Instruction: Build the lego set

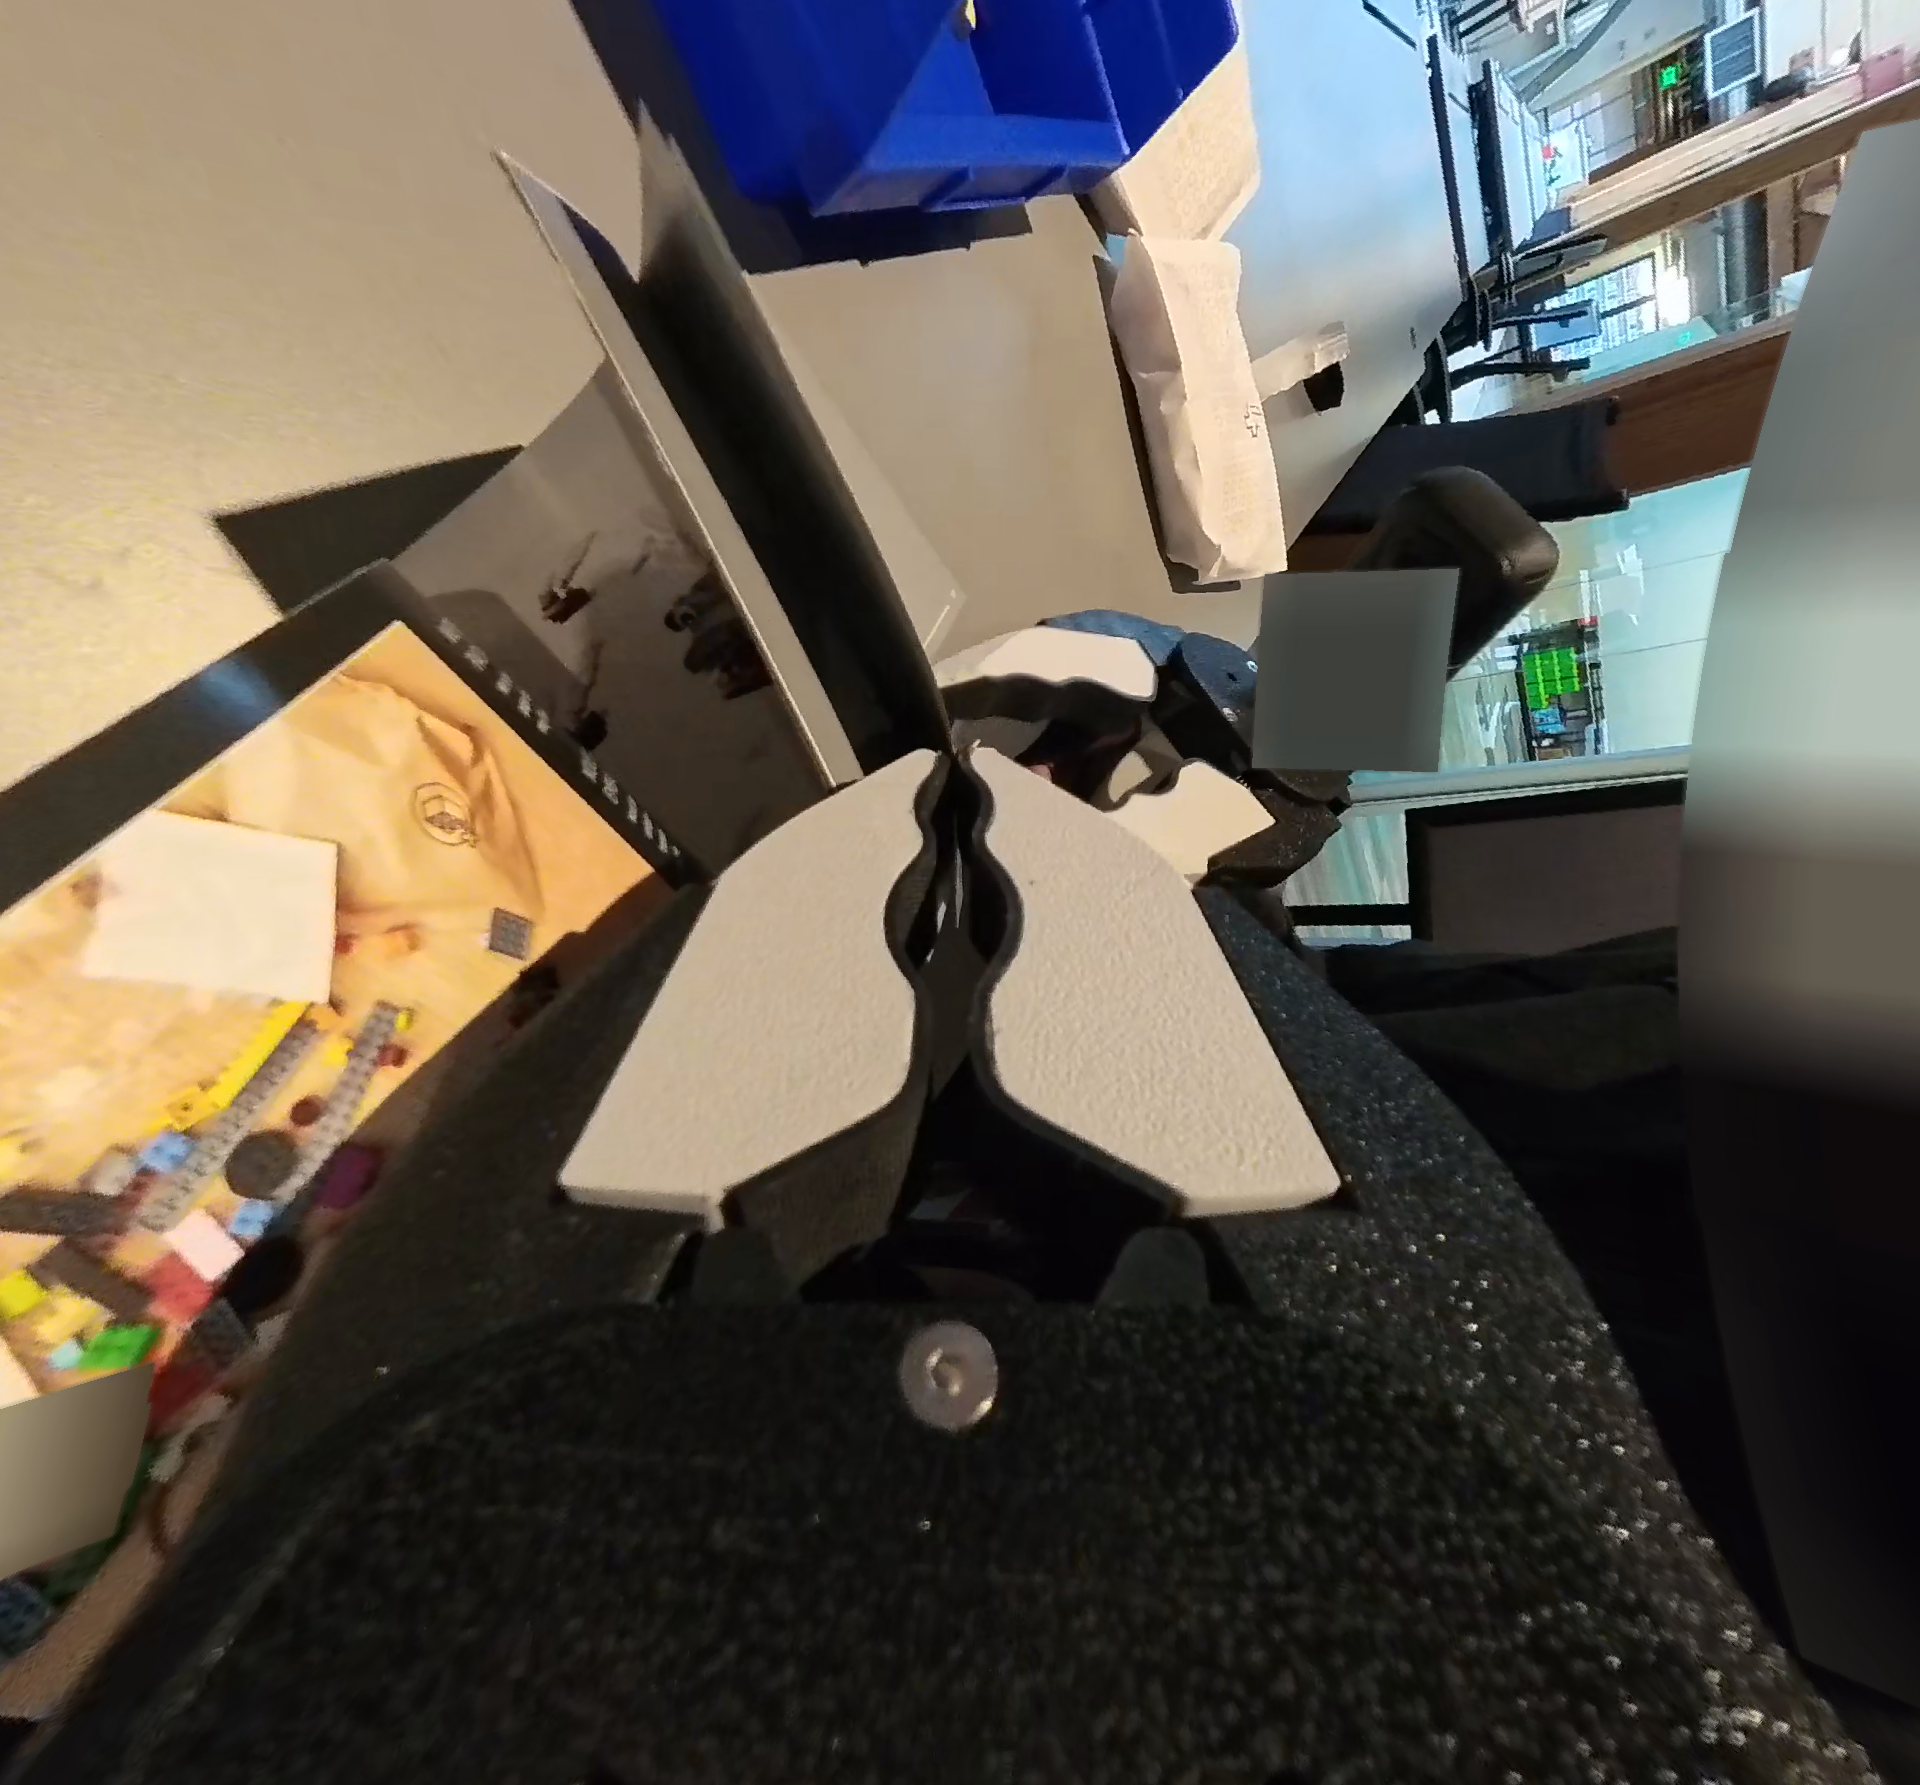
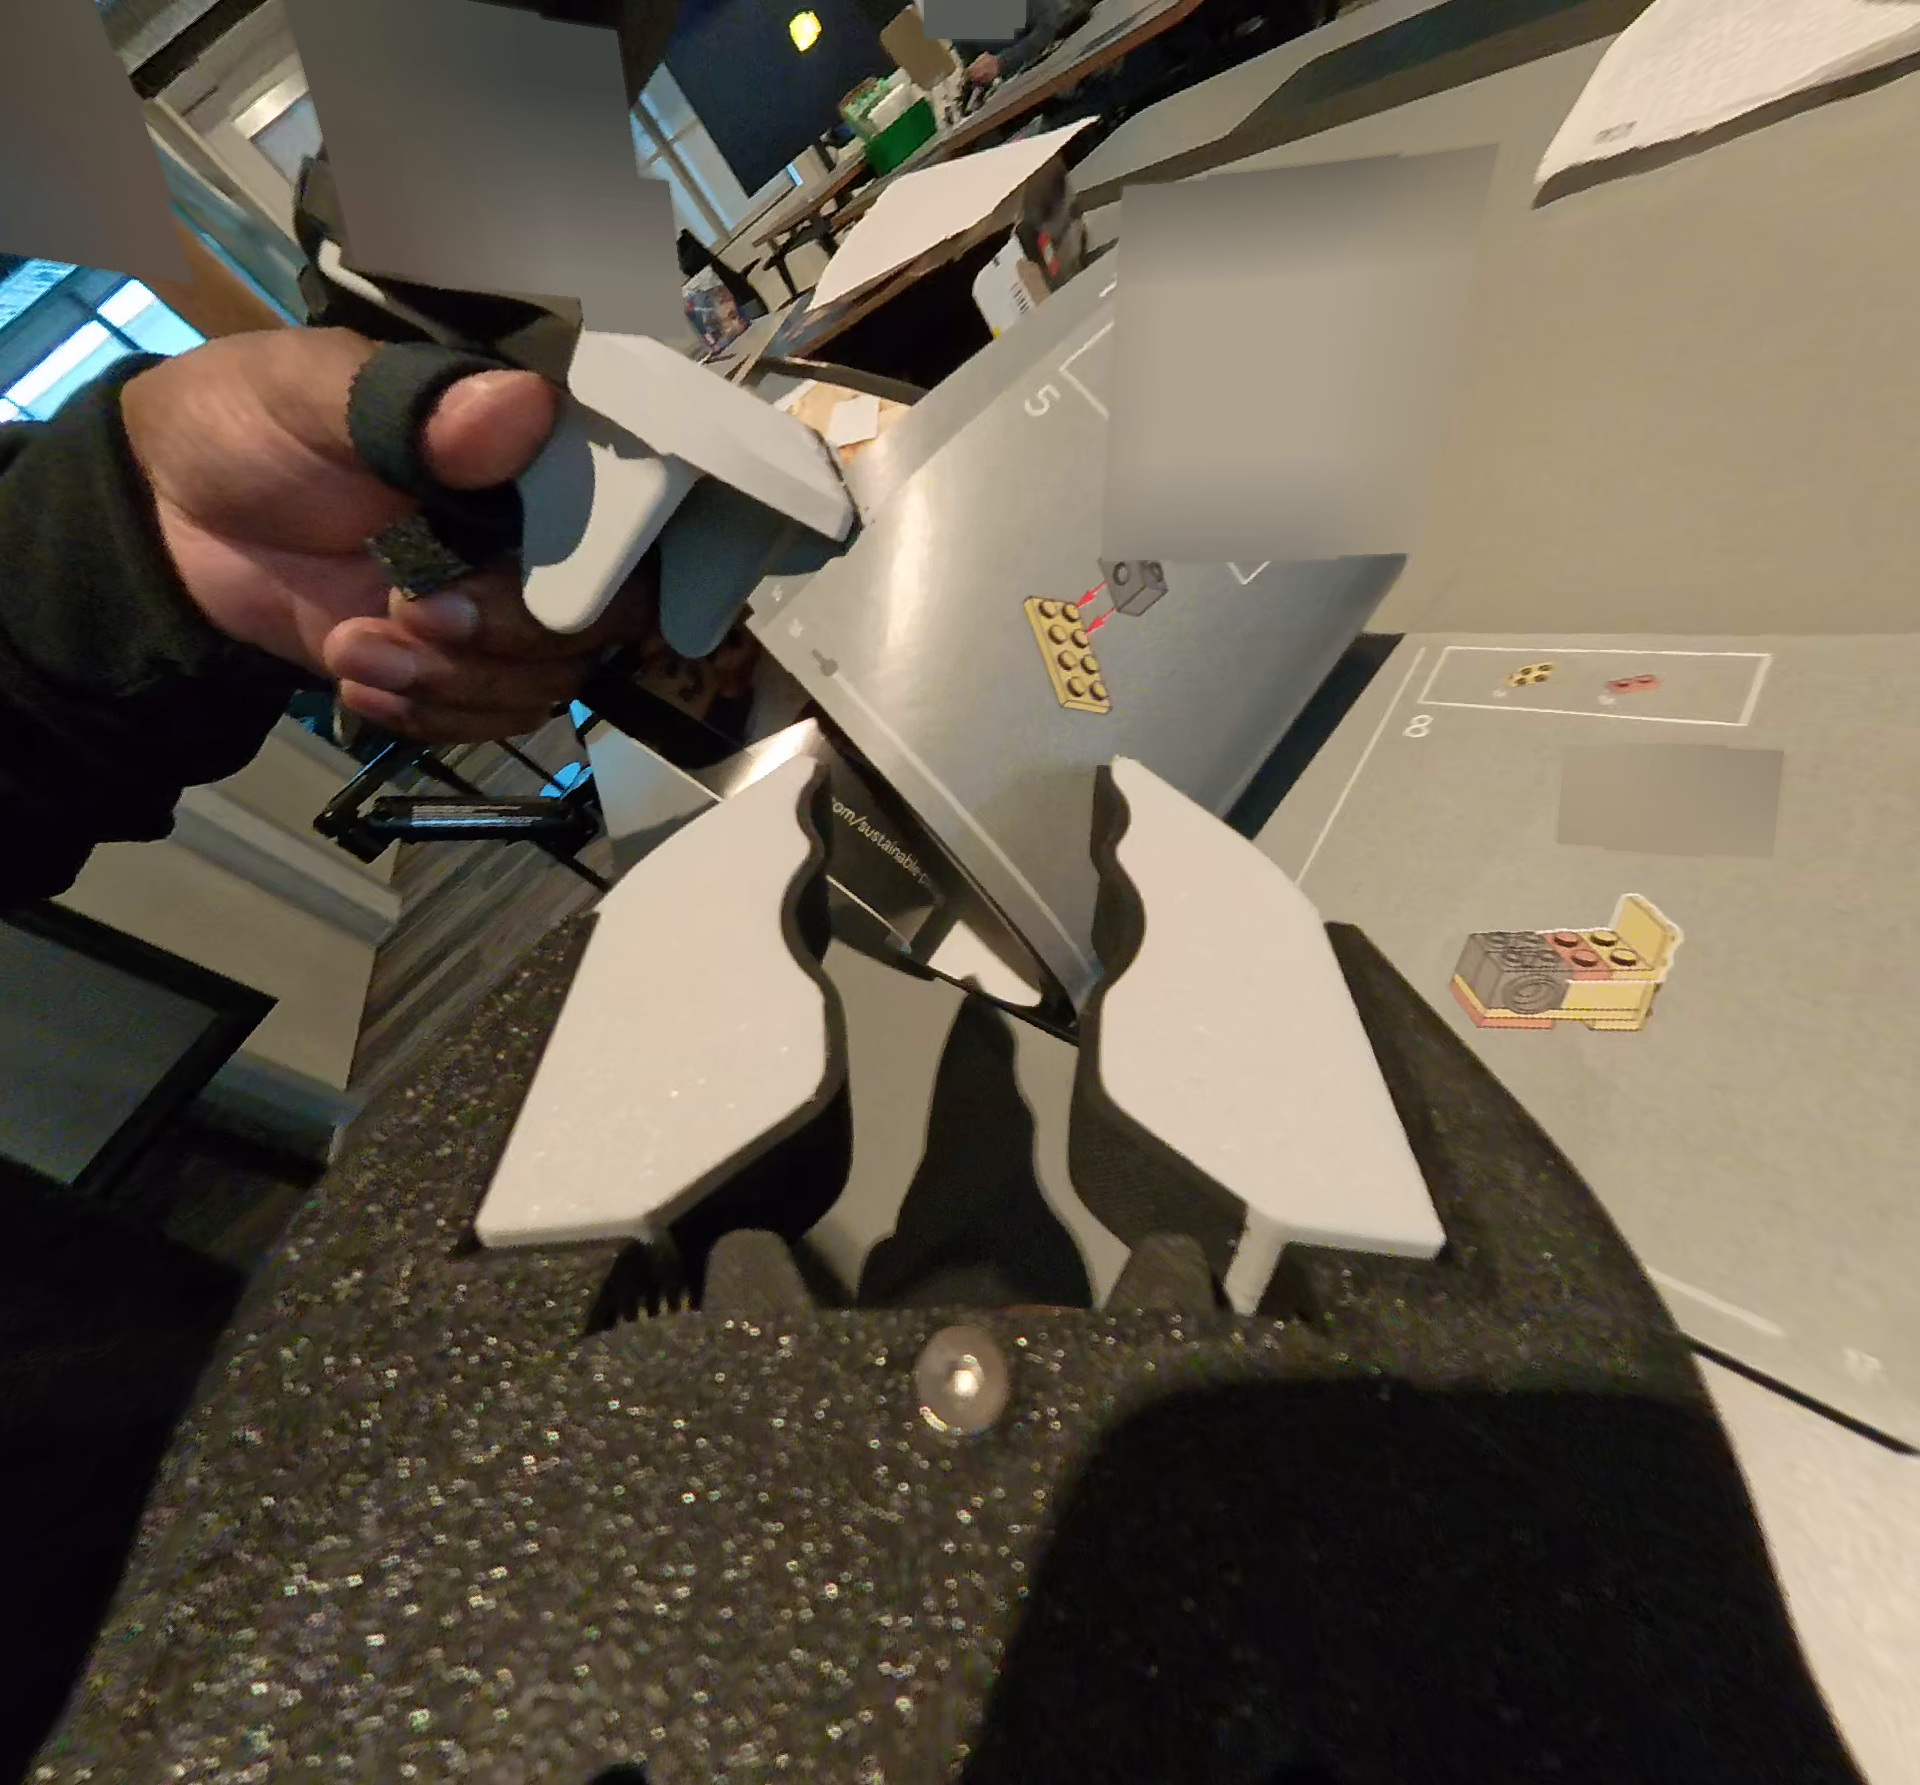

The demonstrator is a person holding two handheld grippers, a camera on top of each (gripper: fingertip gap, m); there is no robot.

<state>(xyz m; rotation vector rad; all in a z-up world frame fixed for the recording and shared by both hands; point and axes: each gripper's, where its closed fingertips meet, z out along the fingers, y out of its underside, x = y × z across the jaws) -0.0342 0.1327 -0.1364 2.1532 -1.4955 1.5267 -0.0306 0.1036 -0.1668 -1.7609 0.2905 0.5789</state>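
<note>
Left wrist view: left hand-held gripper [image 1: 954, 767] clenched on a page of the instruction booklet [image 1: 727, 530]; loose lego pieces [image 1: 208, 1164] on the bench [image 1: 260, 177].

Right wrist view: right hand-held gripper [image 2: 961, 800] released, fingers straddling the booklet's lower edge.

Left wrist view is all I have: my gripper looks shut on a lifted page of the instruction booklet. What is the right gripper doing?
Observer: The right gripper is open; the lifted page runs down between its fingers, ungripped.
Operator: What is printed on the side facing it?
Observer: A drawing of a dark grey brick going onto a tan plate, marked by red arrows.
Operator: Is any page lying flat?
Observer: Yes, the flat page to its right shows a drawing of a small tan, grey and red assembly.
</note>
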